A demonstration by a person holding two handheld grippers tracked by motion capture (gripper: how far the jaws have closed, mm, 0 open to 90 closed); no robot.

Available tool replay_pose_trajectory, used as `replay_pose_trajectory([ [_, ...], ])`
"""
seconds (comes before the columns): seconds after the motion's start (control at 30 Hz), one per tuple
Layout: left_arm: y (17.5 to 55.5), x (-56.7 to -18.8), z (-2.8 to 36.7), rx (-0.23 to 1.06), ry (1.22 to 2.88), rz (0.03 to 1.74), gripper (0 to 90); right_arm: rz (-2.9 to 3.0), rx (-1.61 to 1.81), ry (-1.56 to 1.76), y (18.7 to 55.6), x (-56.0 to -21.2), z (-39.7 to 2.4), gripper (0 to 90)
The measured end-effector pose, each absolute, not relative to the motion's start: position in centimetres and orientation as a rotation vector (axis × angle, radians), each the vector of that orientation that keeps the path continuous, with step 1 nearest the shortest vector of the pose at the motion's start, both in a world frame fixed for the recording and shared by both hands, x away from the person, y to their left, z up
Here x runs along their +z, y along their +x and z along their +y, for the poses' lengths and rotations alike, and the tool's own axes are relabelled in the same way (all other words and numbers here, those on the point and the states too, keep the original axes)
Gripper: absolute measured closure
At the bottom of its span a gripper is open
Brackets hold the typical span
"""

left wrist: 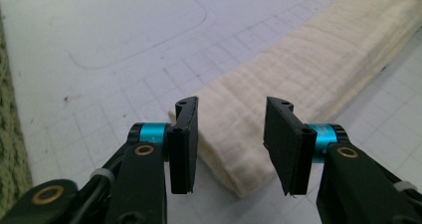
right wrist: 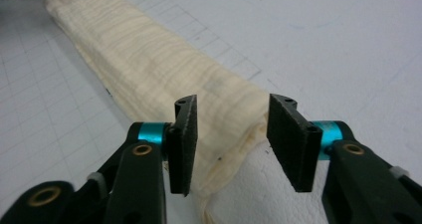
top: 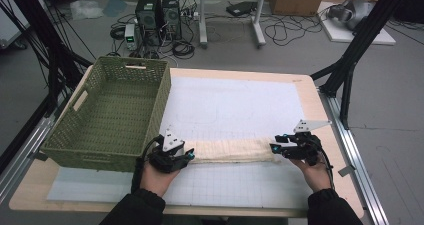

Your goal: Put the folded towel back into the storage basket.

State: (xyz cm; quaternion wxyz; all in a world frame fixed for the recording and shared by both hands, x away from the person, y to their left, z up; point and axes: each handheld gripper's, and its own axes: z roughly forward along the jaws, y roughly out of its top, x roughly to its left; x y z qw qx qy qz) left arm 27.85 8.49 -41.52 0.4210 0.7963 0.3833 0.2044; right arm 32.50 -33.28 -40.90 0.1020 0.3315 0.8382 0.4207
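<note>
Cloth, cream, folded into a long soft strip on the gridded mat beside the green basket, looks light and floppy, so with my left gripper and right gripper both spread, pinching nothing, I'd grip its ends.

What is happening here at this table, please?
A person holds a pair of tongs in each hand over a cream cloth, folded into a long strip on the white mat. The left tongs and the right tongs stand open, one at each end of the strip, not pressing on it. A green woven basket sits to the left.
</note>
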Motion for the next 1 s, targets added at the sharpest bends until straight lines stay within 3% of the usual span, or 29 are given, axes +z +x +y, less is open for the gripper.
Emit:
replay_pose_trajectory([
  [0.13,29.0,-41.2,7.9,0.422,2.023,0.866,52.8,2.556,1.194,0.894,32.4,-41.3,-32.3,65.8],
  [0.33,31.1,-40.9,5.8,0.338,2.090,0.692,49.1,2.657,1.136,0.879,32.6,-43.5,-32.0,66.6],
  [0.7,32.9,-40.8,1.9,0.270,2.176,0.525,40.8,2.582,1.181,0.889,31.3,-42.0,-33.1,44.9],
  [0.8,33.1,-40.5,1.1,0.274,2.180,0.497,39.3,2.563,1.181,0.878,31.0,-41.8,-33.3,34.3],
  [1.0,34.0,-40.4,-0.4,0.270,2.223,0.478,36.5,2.535,1.186,0.877,30.4,-41.4,-34.1,25.9],
])
